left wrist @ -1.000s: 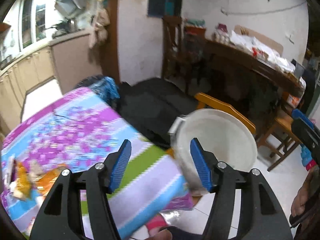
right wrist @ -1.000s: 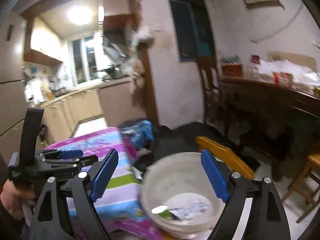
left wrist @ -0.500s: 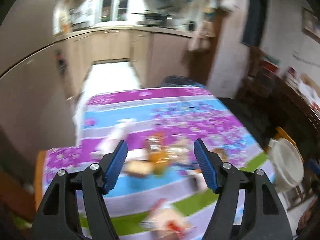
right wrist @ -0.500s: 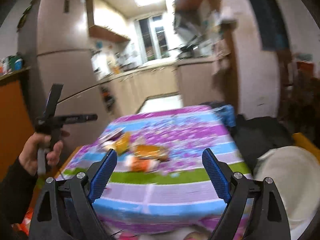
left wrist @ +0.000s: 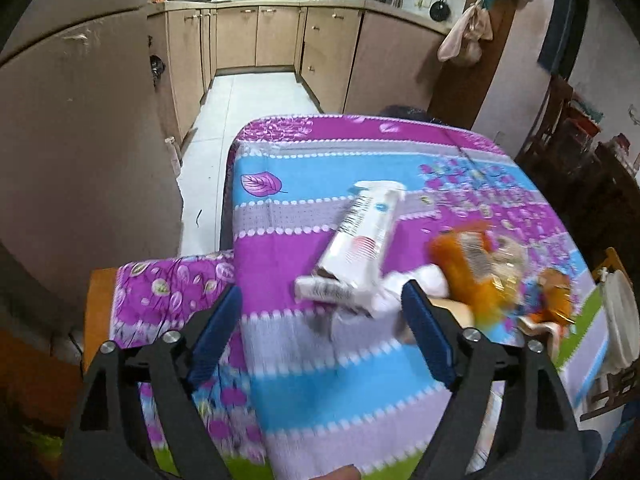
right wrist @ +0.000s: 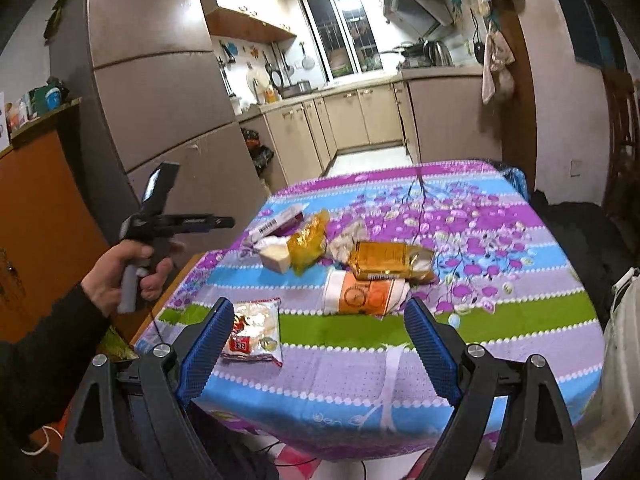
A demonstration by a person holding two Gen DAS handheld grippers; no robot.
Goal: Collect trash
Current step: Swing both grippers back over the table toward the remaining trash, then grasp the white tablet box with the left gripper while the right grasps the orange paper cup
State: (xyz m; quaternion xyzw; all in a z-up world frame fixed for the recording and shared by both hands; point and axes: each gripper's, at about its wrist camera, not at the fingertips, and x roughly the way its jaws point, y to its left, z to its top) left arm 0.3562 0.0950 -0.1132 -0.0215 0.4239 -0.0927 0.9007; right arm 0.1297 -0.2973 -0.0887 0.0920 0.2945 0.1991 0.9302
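Left wrist view: left gripper angled down over a table with a striped, flowered tablecloth. Jaws wide apart and opening; nothing between the pads. Trash lies beyond the fingertips: a white carton lying flat, a small white box touching its near end, an orange bag to the right. White bucket at the table's right edge. Kitchen cabinets behind.

Right wrist view: right gripper jaws wide, empty. On the cloth ahead: red-and-white snack packet just beside the left pad, orange-and-white packet, gold foil packet overlapping it, yellow wrapper, white wedge. A hand at left holds the other gripper off the table's edge. Refrigerator behind.
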